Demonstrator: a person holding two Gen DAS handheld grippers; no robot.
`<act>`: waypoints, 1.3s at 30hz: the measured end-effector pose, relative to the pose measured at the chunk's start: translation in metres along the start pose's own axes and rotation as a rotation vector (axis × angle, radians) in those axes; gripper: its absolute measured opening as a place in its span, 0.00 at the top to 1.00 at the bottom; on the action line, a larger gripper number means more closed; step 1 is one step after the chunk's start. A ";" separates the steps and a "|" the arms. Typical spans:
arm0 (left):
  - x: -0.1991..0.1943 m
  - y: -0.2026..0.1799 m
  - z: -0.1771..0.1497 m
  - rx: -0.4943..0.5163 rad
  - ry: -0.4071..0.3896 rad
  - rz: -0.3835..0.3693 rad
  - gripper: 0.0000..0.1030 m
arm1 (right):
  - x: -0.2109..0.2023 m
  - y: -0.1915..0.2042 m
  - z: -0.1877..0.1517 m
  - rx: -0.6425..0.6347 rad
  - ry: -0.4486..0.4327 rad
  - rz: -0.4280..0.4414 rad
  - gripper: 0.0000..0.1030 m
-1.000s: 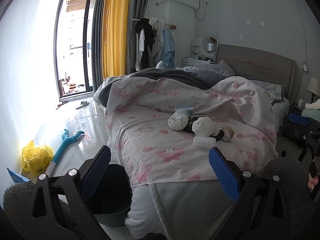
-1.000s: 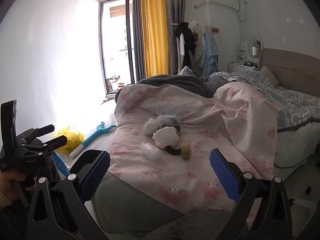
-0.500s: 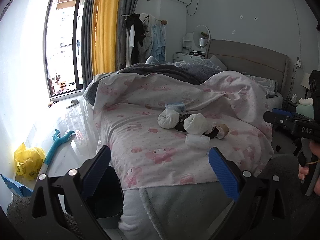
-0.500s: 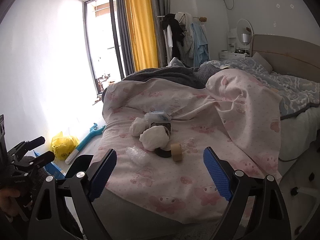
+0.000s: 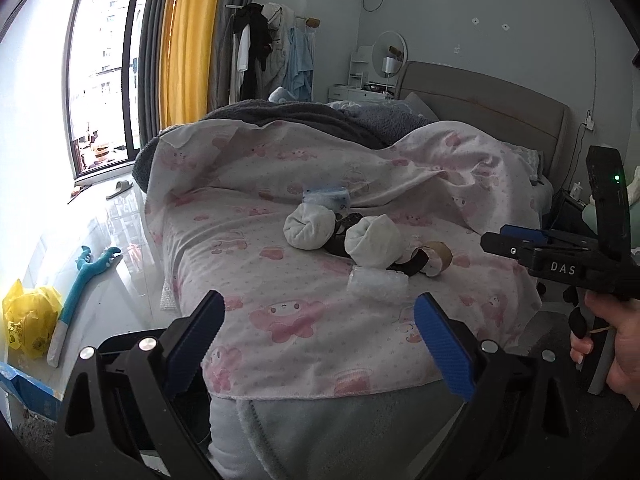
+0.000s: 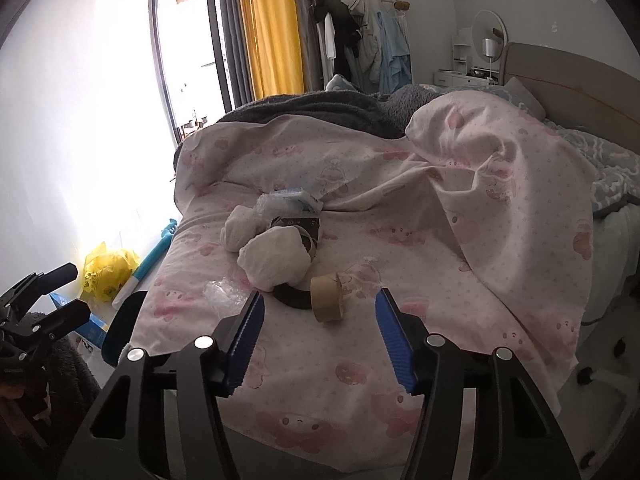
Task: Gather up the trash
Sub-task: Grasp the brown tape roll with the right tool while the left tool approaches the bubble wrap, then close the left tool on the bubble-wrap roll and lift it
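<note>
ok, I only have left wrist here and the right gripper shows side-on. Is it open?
Observer: Yes. The right gripper is open and holds nothing.
Operator: What is it lined up on?
Observer: The brown tape roll. It stands on its edge just ahead of the gripper, roughly centred between the jaws.
Operator: And the black thing beside the roll?
Observer: A black ring, lying flat. It touches the tape roll and is partly tucked under the white bundle.
</note>
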State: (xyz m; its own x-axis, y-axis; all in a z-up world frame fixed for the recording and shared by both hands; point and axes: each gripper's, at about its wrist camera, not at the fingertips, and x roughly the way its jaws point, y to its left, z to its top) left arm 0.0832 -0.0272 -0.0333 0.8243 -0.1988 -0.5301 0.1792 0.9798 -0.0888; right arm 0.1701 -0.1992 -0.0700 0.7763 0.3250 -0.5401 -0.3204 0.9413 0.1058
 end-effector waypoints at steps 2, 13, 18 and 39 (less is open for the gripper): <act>0.007 -0.004 0.001 0.004 0.010 -0.026 0.10 | 0.009 -0.002 0.000 -0.006 0.008 0.007 0.49; 0.052 -0.018 0.003 0.032 0.078 -0.080 0.14 | 0.061 -0.007 -0.003 -0.052 0.104 0.019 0.63; 0.073 -0.021 0.000 0.045 0.115 -0.086 0.14 | 0.074 -0.015 -0.006 -0.051 0.120 0.038 0.68; 0.136 -0.033 -0.003 0.070 0.178 -0.086 0.21 | 0.057 -0.033 0.007 0.017 -0.017 0.041 0.79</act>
State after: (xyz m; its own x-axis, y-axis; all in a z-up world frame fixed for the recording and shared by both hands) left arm 0.1879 -0.0864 -0.1053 0.6975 -0.2681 -0.6646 0.2863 0.9544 -0.0845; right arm 0.2283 -0.2110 -0.0986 0.7720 0.3651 -0.5204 -0.3432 0.9284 0.1422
